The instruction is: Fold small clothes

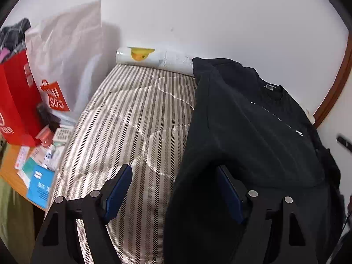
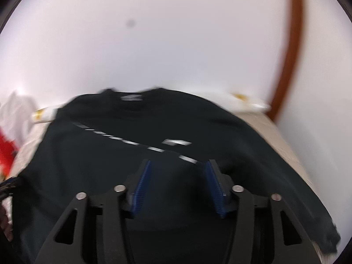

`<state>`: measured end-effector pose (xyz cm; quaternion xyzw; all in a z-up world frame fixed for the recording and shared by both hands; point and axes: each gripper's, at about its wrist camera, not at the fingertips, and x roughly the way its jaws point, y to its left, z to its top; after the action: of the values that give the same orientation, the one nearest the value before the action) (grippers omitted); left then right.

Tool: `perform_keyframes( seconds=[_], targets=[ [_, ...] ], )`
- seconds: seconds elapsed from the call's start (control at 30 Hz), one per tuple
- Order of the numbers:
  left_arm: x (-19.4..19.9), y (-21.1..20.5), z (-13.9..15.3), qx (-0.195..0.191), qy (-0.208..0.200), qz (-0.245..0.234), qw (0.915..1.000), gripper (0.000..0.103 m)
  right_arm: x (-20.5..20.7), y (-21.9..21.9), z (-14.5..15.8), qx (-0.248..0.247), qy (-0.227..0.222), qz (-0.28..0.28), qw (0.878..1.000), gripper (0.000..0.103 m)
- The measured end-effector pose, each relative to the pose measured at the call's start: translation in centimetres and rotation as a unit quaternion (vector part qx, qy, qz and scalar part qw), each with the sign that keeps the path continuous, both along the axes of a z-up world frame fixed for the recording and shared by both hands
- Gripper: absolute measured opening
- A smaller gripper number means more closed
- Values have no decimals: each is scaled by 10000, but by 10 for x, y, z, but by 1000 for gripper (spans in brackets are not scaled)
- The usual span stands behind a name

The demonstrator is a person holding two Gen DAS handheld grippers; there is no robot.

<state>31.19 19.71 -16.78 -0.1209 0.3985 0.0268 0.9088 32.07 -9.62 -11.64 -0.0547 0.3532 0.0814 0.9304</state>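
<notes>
Blue-padded fingers of the left gripper stand spread wide at six o'clock of its own view, nothing pressed between them; a fold of the black sweatshirt drapes over the right-hand finger, though whether the cloth rests on it or only hangs in front I cannot tell. That sweatshirt lies face up on the striped mattress, filling the side from two to five o'clock, its collar with a small pale label turned toward the white wall at one o'clock. A rolled white bundle with a yellow patch lies at the mattress's far end, about eleven o'clock. Off at nine o'clock stand a red paper bag and a white shopping bag, with small boxes and leaflets scattered on a wooden surface below them.

From the right wrist view, blurred, the right gripper hangs over the sweatshirt's chest at six o'clock, its fingers released and apart, no cloth pinched between the pads. A pale dashed print runs across the dark fabric just beyond the fingertips. A brown wooden frame curves at two o'clock.
</notes>
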Motion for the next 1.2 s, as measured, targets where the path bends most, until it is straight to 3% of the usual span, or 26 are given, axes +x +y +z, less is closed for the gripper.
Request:
perform_keyframes(
  seconds=[0.2,0.37,0.5,0.67,0.8,0.93,1.0,1.07,1.2],
  targets=[
    [0,-8,0,491,-79,-55,9987,75,42,112,-5,126,161,1248,9920,58],
    [0,-8,-1,627,-135,-35,9979,66,69,192,-11,242,217,2030,9786,58],
    [1,-11,-2,585,-157,-161,9980,61,95,241,-27,214,390,2327,9715,58],
    [4,-12,-6,488,-100,-265,9984,46,127,281,-52,23,609,2511,9660,58],
    [2,-8,-5,363,-145,-181,9991,44,145,295,-64,22,754,2568,9635,59],
    [6,-9,-10,401,31,-137,9991,27,161,303,-78,193,969,2594,9607,59],
    [6,-8,-10,308,22,-169,9994,19,163,305,-83,292,1036,2676,9575,54],
    [6,-8,-11,279,40,-162,9995,14,160,310,-84,292,1018,2846,9528,17],
    [6,-1,-14,131,124,-65,9998,9,147,320,-75,113,590,2923,9545,15]
  ],
)
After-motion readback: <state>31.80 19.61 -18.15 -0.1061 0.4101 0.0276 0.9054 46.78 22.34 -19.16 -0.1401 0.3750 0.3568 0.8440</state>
